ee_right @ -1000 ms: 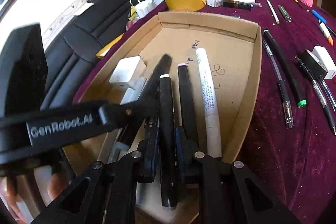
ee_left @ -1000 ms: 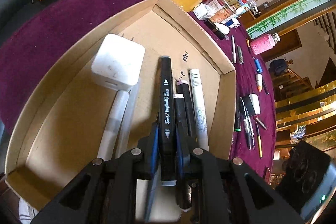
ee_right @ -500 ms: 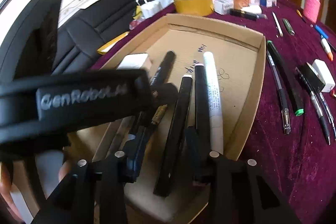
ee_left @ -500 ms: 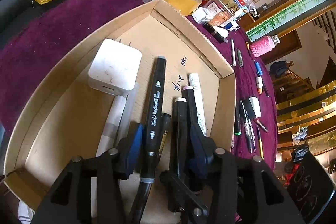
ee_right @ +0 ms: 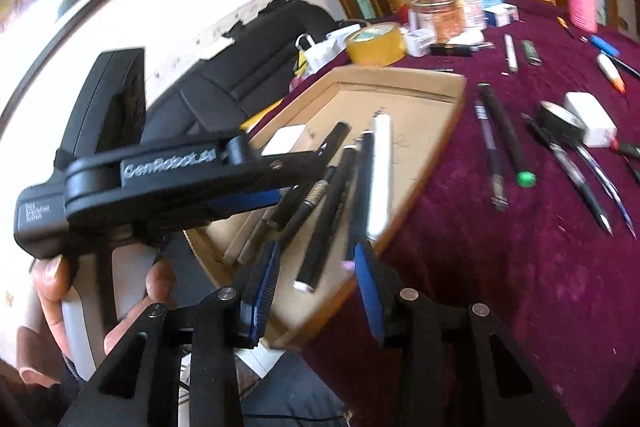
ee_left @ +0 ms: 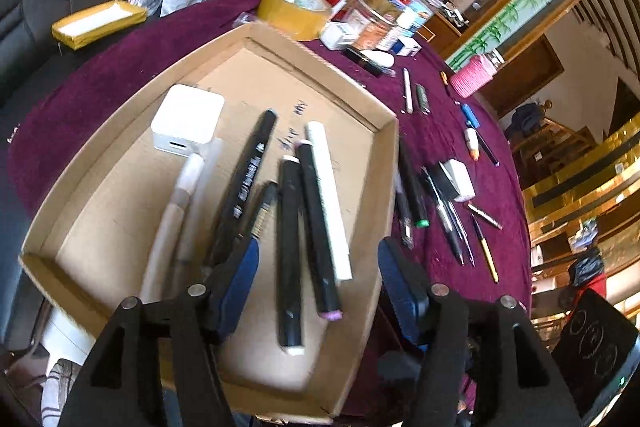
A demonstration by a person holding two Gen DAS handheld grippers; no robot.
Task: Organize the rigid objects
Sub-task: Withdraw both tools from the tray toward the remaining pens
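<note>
While both the left gripper (ee_left: 318, 273) and right gripper (ee_right: 316, 277) hang wide and empty over the cardboard tray (ee_left: 384, 187) where the markers (ee_left: 316, 227) lie loose, a careless dip could scatter them.

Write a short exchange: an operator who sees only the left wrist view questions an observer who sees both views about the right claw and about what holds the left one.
Operator: My left wrist view doesn't show the right claw's fingers. Is it open or shut?
Observer: The right claw is open and grips nothing. It hangs above the near corner of the cardboard box.
Operator: What holds the left claw?
Observer: A bare hand is wrapped around its handle, at the left of the right wrist view.
</note>
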